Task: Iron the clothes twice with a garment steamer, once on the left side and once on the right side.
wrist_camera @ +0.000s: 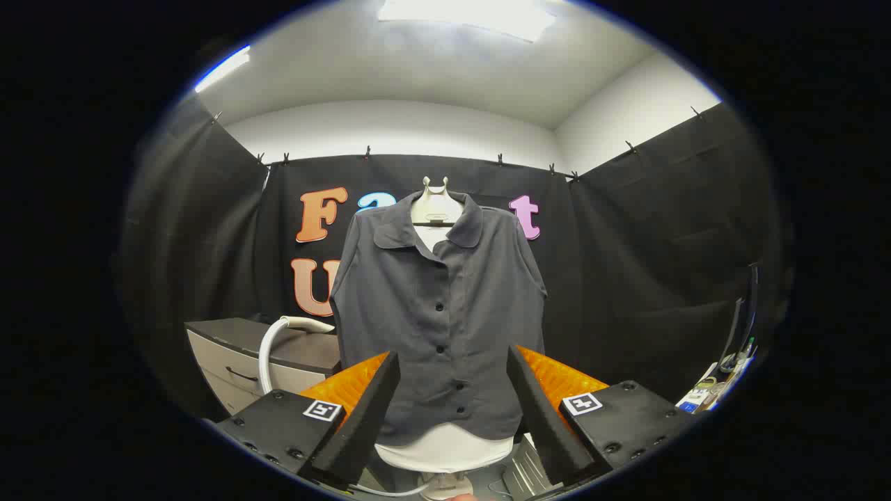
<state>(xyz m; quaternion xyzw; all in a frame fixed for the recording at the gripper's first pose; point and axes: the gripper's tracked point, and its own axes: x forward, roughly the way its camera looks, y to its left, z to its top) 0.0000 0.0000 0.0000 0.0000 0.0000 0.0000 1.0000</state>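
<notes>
1. Shirt (445, 327), dark grey, short-sleeved, buttoned down the front, hangs at the centre of the frame on a white mannequin torso (445, 449). Its long axis runs vertically; the front faces the camera, collar up, hem down.
2. The collar lies open around the white neck piece (435, 205) at upper centre. The white form shows below the hem at lower centre.
3. Gripper (452, 407): fingers spread wide, nothing held between them. Both fingers rise from the lower part of the frame and lean inward, their tips level with the lower shirt front, one on each side of the button line. I cannot tell whether the tips touch the cloth.
4. Gripper pose: it points straight ahead at the shirt, roughly level, centred on the placket. Each finger base carries a square marker tag.
5. Steamer hose (268, 355), white and curved, sits at lower left of the frame, left of the shirt. It rises from below and arcs over toward the shirt's side, ending in a white nozzle-like end (310, 324) near the sleeve edge.
6. Cabinet (243, 355), grey with a dark top and a drawer handle, stands behind the hose at lower left.
7. Small clutter (717, 390) lies at lower right of the frame, too small to identify.
8. A ribbed pale part (522, 470) sits by the mannequin foot at the bottom, identity unclear.
</notes>
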